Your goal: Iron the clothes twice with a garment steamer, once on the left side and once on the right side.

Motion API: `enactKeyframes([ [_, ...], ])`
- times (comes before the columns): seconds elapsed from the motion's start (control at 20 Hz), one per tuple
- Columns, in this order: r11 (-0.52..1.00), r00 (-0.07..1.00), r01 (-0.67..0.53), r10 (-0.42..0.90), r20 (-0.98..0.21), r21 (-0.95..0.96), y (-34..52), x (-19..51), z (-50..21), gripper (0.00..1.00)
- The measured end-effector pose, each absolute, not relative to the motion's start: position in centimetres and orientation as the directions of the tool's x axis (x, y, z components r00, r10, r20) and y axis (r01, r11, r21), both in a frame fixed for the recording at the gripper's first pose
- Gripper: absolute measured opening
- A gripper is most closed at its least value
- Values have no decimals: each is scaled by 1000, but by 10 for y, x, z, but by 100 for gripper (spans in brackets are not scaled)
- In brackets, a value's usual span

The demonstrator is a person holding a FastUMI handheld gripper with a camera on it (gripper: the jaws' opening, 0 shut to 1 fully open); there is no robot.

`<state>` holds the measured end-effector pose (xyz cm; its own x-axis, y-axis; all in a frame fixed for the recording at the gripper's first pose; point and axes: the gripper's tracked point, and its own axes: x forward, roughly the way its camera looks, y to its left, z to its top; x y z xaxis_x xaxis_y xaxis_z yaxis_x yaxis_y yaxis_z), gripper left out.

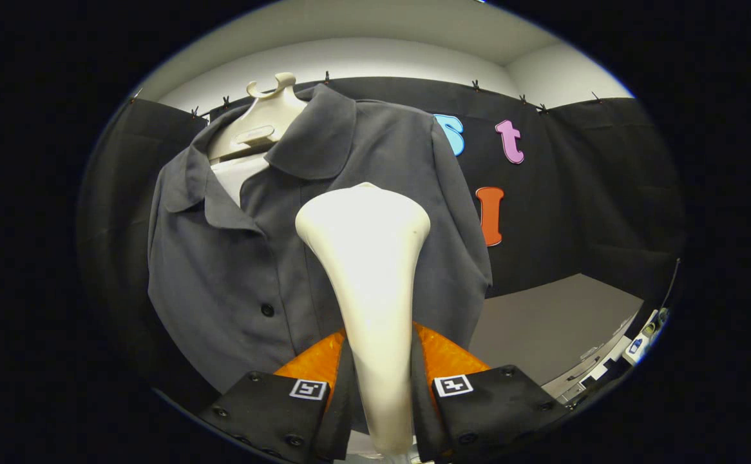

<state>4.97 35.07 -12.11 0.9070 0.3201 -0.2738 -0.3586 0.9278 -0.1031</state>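
A cream garment steamer [369,277] stands upright between my fingers, its narrow handle pinched by both of them and its wide head rising ahead. My gripper [380,386] is shut on that handle. Just beyond the steamer head hangs a dark grey collared shirt [234,277] with dark buttons, draped on a cream hanger form [261,122]. The steamer head sits in front of the shirt's chest, right of the button line; I cannot tell whether it touches the fabric.
The black cloth wall stands behind and to both sides of the shirt. A grey tabletop [556,322] lies to the right, below the shirt's sleeve. Small cluttered items [633,345] sit at the table's far right edge.
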Motion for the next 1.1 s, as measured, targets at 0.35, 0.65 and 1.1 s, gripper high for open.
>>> enactKeyframes([
  [0.35,932,883,-344,278,-377,-117,337,40,-179,47],
  [0.65,936,858,-328,239,-455,-127,321,27,-222,47],
  [1.1,938,785,-309,158,-599,-159,295,12,-316,47],
])
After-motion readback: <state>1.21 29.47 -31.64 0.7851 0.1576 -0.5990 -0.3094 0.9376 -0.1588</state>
